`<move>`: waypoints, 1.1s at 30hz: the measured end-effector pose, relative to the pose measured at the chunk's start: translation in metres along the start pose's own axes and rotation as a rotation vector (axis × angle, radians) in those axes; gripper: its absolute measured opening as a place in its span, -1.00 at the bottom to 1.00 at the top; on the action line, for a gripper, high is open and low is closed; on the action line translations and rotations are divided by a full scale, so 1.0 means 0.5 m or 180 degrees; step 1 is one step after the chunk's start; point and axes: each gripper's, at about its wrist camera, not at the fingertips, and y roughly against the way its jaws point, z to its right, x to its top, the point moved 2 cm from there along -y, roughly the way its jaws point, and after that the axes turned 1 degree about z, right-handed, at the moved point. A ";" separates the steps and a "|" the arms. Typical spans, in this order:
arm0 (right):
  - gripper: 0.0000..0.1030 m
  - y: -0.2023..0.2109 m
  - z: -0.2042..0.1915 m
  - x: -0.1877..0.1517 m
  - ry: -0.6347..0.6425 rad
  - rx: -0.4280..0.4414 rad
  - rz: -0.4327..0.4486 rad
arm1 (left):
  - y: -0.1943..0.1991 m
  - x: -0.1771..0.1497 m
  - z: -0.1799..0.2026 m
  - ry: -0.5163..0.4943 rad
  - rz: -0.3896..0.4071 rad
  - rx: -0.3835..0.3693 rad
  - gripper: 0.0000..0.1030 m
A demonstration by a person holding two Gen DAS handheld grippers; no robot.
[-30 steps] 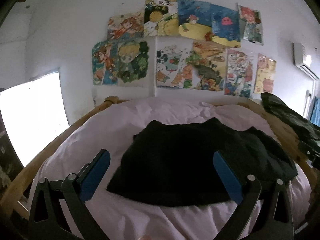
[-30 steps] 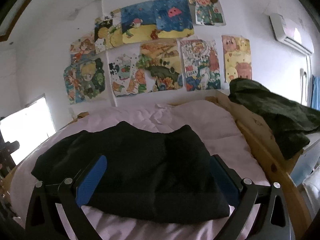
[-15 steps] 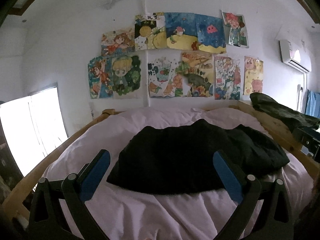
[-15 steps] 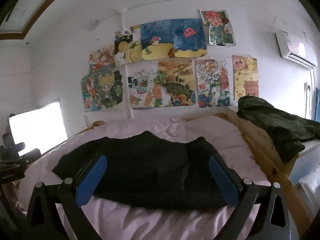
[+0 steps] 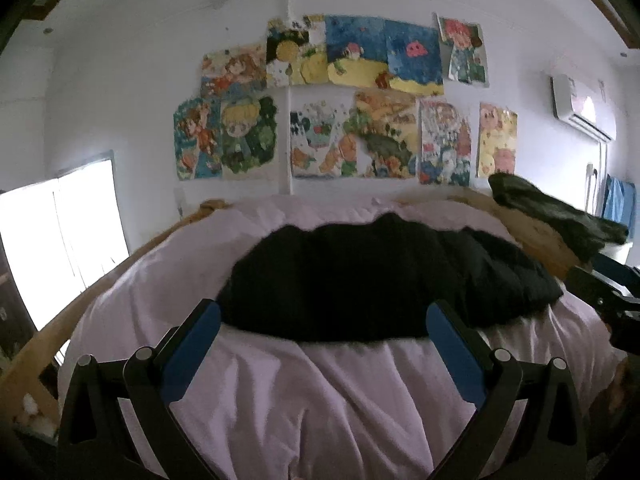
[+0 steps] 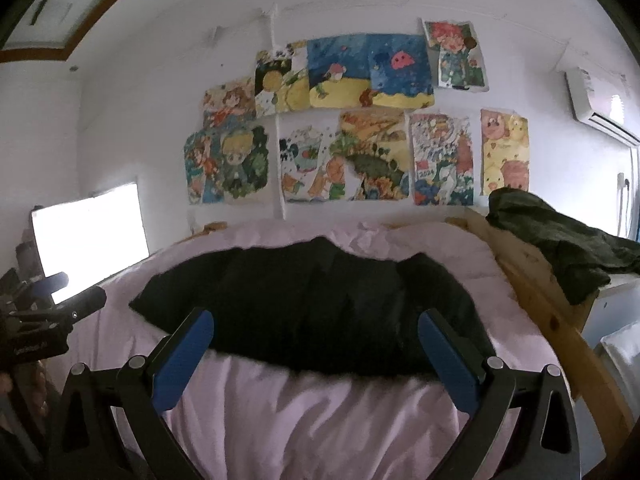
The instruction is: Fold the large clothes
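The black garment lies folded on the pink bed cover, now farther from both cameras than before. The left gripper and right gripper have pulled back, jaws wide apart, holding nothing.

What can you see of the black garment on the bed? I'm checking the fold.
The black garment is dark, soft-looking cloth, folded into a wide, flattish bundle with an uneven far edge. It lies across the pale pink bedcover, touching only that. Both grippers' jaws stand open short of its near edge, holding nothing.
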 end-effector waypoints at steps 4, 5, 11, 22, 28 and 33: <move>1.00 -0.003 -0.003 -0.020 -0.0024 0.0001 -0.0090 | -0.006 -0.017 0.014 -0.0095 -0.0093 0.0062 0.96; 1.00 -0.004 -0.003 -0.023 -0.0035 0.0003 -0.0111 | -0.008 -0.021 0.017 -0.0107 -0.0114 0.0064 0.96; 1.00 -0.023 -0.008 -0.045 -0.0055 0.0008 -0.0309 | -0.022 -0.043 0.031 -0.0167 -0.0216 0.0058 0.96; 1.00 -0.032 -0.008 -0.055 -0.0132 -0.0009 -0.0397 | -0.036 -0.053 0.039 -0.0191 -0.0275 0.0033 0.96; 1.00 -0.032 -0.013 -0.054 -0.0140 -0.0008 -0.0425 | -0.037 -0.054 0.037 -0.0190 -0.0278 0.0028 0.96; 1.00 -0.032 -0.018 -0.053 -0.0141 -0.0013 -0.0426 | -0.037 -0.054 0.039 -0.0190 -0.0274 0.0032 0.96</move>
